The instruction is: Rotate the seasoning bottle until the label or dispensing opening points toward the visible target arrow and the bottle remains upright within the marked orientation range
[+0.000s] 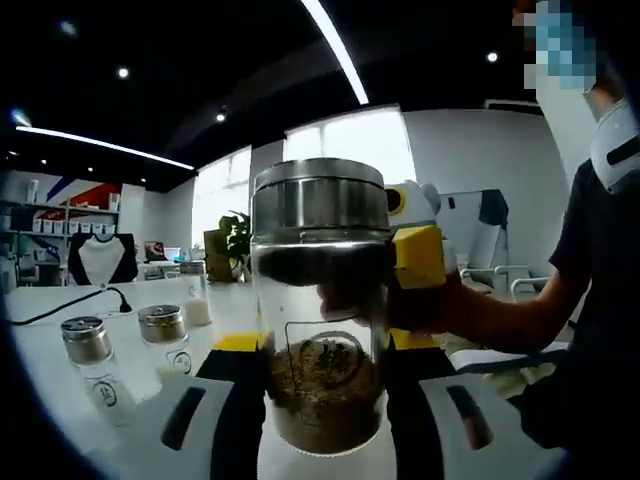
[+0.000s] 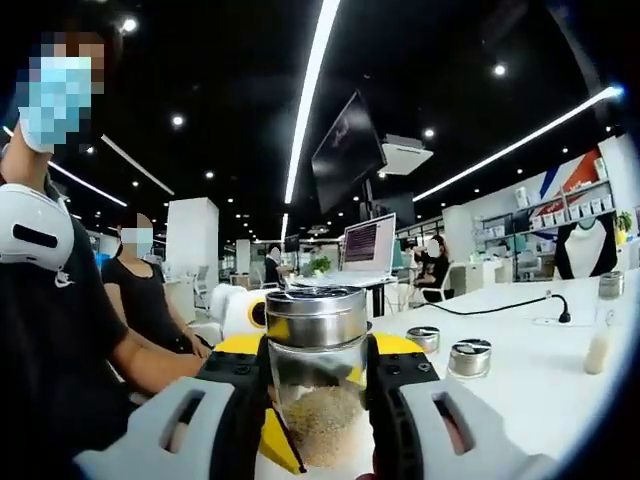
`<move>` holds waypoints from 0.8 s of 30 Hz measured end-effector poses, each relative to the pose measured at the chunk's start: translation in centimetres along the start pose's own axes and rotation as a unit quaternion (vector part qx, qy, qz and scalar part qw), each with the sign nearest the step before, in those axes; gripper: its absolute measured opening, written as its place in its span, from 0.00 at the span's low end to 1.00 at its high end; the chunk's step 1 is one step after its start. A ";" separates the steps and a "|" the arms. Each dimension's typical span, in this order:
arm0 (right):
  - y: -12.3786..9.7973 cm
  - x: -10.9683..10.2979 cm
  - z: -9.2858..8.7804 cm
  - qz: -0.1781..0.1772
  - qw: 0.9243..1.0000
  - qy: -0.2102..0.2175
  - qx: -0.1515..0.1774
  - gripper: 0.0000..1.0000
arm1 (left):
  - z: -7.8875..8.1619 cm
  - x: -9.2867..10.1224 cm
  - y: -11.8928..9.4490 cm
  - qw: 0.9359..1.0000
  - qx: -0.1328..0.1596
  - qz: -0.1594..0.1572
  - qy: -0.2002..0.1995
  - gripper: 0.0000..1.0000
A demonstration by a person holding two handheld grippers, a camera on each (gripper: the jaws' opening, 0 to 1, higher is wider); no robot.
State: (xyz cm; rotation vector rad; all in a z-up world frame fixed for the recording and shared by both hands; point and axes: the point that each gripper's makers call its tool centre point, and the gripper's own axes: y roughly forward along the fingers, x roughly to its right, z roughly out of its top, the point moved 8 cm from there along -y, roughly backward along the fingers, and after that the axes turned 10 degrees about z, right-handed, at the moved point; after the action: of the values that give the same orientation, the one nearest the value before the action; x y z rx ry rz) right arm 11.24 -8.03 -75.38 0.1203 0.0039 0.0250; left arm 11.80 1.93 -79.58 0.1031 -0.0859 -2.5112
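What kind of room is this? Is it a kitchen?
Probably not a kitchen. It looks like a big open office or showroom: a laptop sits on a desk, a screen hangs from the dark ceiling, and display shelves line the far wall. The seasoning bottle stands on a long white table.

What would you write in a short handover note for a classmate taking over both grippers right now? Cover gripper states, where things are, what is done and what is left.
Left gripper: jaws either side of the seasoning bottle low down, apparently gripping.
Right gripper: jaws closed on the same bottle from the opposite side, below its metal lid.
The bottle is upright between both grippers, above the white table.
Spare shakers stand on the table nearby.
Done: bottle grasped.
Left: no target arrow is visible, so find it, turn the label toward it, keep the bottle upright.
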 end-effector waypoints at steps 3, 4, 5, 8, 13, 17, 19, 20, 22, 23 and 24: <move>0.1 0.2 -0.2 -0.005 1.000 -0.009 -0.001 0.38 | -0.1 -0.2 0.1 0.999 -0.007 0.033 0.023 0.47; 0.1 0.3 -0.2 -0.008 1.000 -0.013 -0.002 0.38 | -0.1 -0.3 0.1 0.998 -0.010 0.049 0.034 0.47; 0.1 0.3 -0.3 -0.011 1.000 -0.015 -0.003 0.38 | -0.1 -0.3 0.1 0.998 -0.010 0.056 0.037 0.47; 0.1 0.7 -0.2 -0.033 0.999 -0.010 0.003 0.37 | -0.1 -0.6 0.1 0.996 -0.013 0.082 0.014 0.47; -0.3 1.1 0.2 -0.055 0.998 -0.001 0.017 0.36 | 0.4 -0.8 0.1 0.991 -0.016 0.127 0.034 0.47; -0.1 1.0 0.1 -0.070 0.998 -0.009 0.006 0.36 | 0.1 -0.7 0.2 0.987 -0.027 0.151 0.047 0.47; 0.2 1.1 -0.2 -0.084 0.996 -0.015 -0.007 0.36 | -0.3 -0.9 0.3 0.983 -0.041 0.171 0.054 0.47; 0.4 1.2 -0.3 -0.092 0.996 -0.015 -0.013 0.37 | -0.5 -1.0 0.3 0.980 -0.048 0.183 0.062 0.47; 0.6 1.2 -0.5 -0.099 0.995 -0.018 -0.019 0.37 | -0.7 -1.1 0.3 0.976 -0.055 0.199 0.071 0.47; 0.6 1.3 -0.5 -0.100 0.995 -0.018 -0.020 0.37 | -0.8 -1.1 0.3 0.975 -0.056 0.201 0.072 0.47; 0.6 1.4 -0.5 -0.101 0.995 -0.016 -0.020 0.37 | -0.8 -1.2 0.3 0.975 -0.055 0.204 0.073 0.47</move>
State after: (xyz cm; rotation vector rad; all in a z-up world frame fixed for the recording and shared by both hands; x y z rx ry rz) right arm 12.65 -7.31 -75.84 0.0788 -0.0173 -0.1797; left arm 12.97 2.34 -80.29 0.2026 0.0848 -2.0852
